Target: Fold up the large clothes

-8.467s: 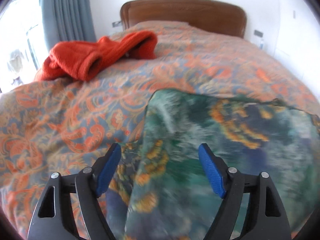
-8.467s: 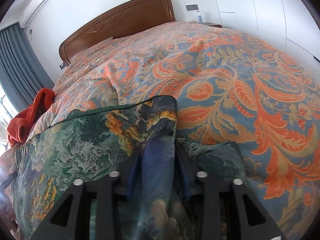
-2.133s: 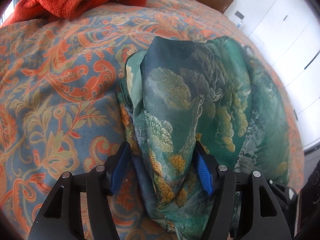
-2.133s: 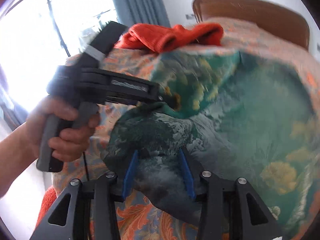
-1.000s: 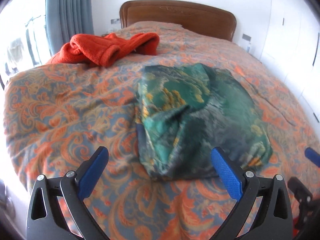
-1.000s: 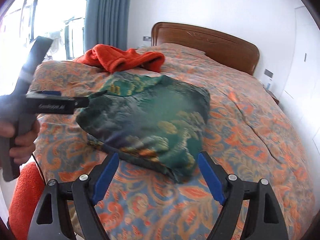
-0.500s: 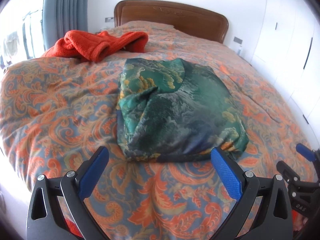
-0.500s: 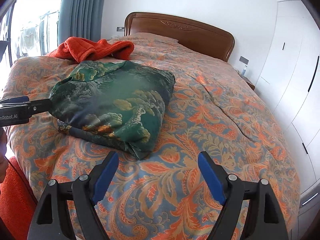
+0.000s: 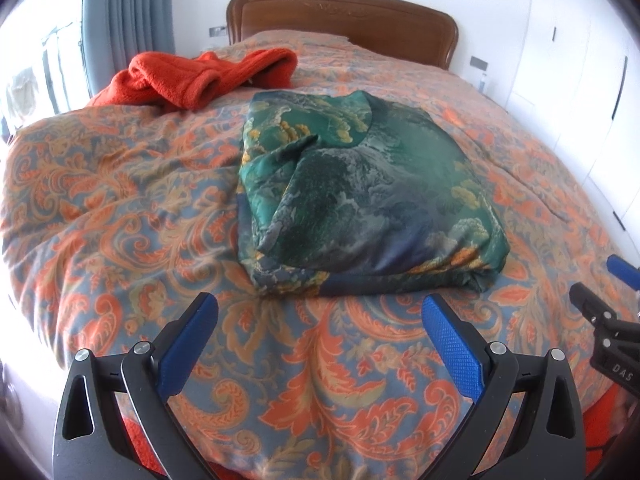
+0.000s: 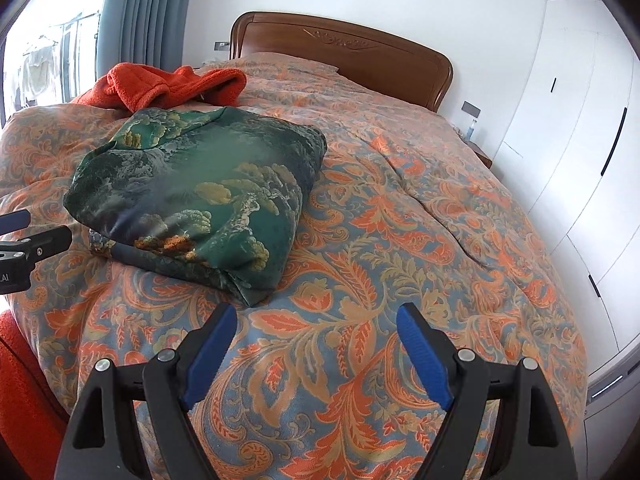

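Both our grippers have let go of the green cloth and backed away from it since two seconds ago, when each was clamped on its fabric. Starting at the left, the curtain [image 9: 128, 4] hangs by the bright window, and an orange blanket [image 9: 200, 76] lies bunched on the far left part of the bed. Our left gripper [image 9: 320, 320] hovers over the patterned bedspread [image 9: 100, 200] with its blue pads wide apart and nothing between them. Just beyond it rests the green cloth [image 9: 360, 192], folded into a thick bundle (a little rumpled along its left edge) in the middle of the bed, touching neither gripper. Behind it stands the wooden headboard [image 9: 340, 12]. Further right, our right gripper [image 10: 316, 320] also has its pads spread wide and empty, over bare bedspread just beside the bundle's near corner. White cupboard doors [image 10: 580, 120] fill the right wall.
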{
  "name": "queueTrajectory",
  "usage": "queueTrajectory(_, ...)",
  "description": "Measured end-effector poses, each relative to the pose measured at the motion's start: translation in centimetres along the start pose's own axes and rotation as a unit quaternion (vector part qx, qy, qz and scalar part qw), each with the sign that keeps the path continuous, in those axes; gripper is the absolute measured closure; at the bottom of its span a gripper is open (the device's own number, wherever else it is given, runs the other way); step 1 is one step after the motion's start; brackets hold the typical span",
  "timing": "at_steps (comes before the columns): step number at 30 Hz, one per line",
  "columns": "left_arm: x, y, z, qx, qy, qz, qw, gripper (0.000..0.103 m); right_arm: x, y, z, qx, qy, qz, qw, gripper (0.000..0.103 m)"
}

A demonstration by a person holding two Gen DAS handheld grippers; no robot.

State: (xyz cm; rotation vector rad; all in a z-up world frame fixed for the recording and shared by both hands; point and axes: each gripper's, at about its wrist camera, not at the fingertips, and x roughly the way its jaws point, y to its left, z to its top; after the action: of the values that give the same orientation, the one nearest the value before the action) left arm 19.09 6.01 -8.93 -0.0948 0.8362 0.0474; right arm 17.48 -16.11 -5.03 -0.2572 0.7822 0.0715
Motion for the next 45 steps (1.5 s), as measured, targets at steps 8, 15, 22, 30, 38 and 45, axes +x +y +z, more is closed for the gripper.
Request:
queueTrajectory(8,-0.3,0.3,0.0,0.004,0.011,-0.013,0.9999,0.001,0.1,0.9,0.3,-0.022,-0.002,-0.011,1.000,0.019)
queueTrajectory(15,-0.5,0.2,0.3,0.017,0.007,-0.007,0.9998,0.001,0.2,1.3,0.4,-0.031,-0.001,-0.019,0.999,0.019)
queueTrajectory(22,-0.4,0.9,0.4,0.007,0.011,-0.003,0.9999,0.001,0.5,1.5,0.5,-0.032,0.004,-0.023,0.999,0.019)
queueTrajectory(30,-0.3,1.6,0.9,0.004,0.012,0.002,0.9999,0.001,0.7,1.7,0.7,-0.040,0.005,-0.035,0.999,0.019)
queueTrajectory(38,0.5,3.0,1.7,-0.006,0.018,0.002,0.9998,0.001,1.3,2.0,1.1,-0.050,0.011,-0.043,0.998,0.019)
queueTrajectory(45,2.0,7.7,4.5,-0.078,0.036,-0.086,0.9927,0.001,1.8,1.4,1.5,-0.032,0.016,-0.015,0.999,0.019)
